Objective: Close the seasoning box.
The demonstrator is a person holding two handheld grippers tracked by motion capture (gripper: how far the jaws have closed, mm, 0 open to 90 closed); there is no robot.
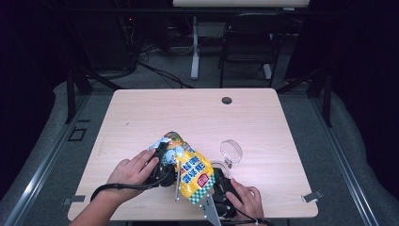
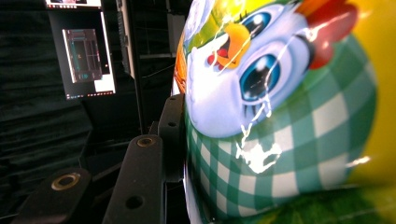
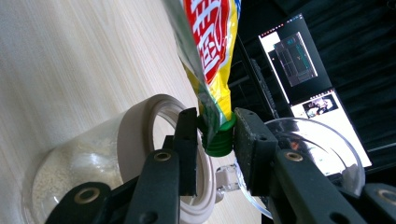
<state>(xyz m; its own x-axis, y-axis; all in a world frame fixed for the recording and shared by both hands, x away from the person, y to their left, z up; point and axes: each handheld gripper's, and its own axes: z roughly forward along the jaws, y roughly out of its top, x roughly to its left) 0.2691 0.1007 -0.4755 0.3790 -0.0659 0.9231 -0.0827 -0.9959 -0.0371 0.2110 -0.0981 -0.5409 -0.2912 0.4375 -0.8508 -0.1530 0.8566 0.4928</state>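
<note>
Left gripper point(image 1: 165, 157): a black two-jaw tool in the person's left hand point(image 1: 131, 170); its jaws are clamped on the upper, cartoon-printed part of the pouch, with one pad flat against the foil in the left gripper view.

Right gripper point(image 3: 215, 135): a black two-jaw tool in the person's right hand point(image 1: 245, 197), low at the near table edge; its jaws stand on either side of the pouch's cap, very close to it, but whether the pads actually press it I cannot tell.

Pouch point(image 1: 190, 172): a glossy yellow foil snack pouch with a green-and-white check band, red lettering and a cartoon bird face; it is held off the table between the two tools, its printed face close in front of the left tool and its spout end reaching down to the right tool.

Cap point(image 3: 218, 140): a small round green plastic screw cap on the pouch's spout, sitting right between the right tool's jaws.

Jar point(image 3: 100, 149): a clear round container with a thick white rim, lying on its side just behind the right tool's jaws; pale grains show inside it.

Lid point(image 1: 231, 151): a clear round plastic lid, hinged to the jar it seems, standing open just beyond and to the side of the right tool.

Table point(image 1: 197, 117): a light wooden tabletop under both tools, with a small dark round hole point(image 1: 227, 100) well beyond them near the far edge.
</note>
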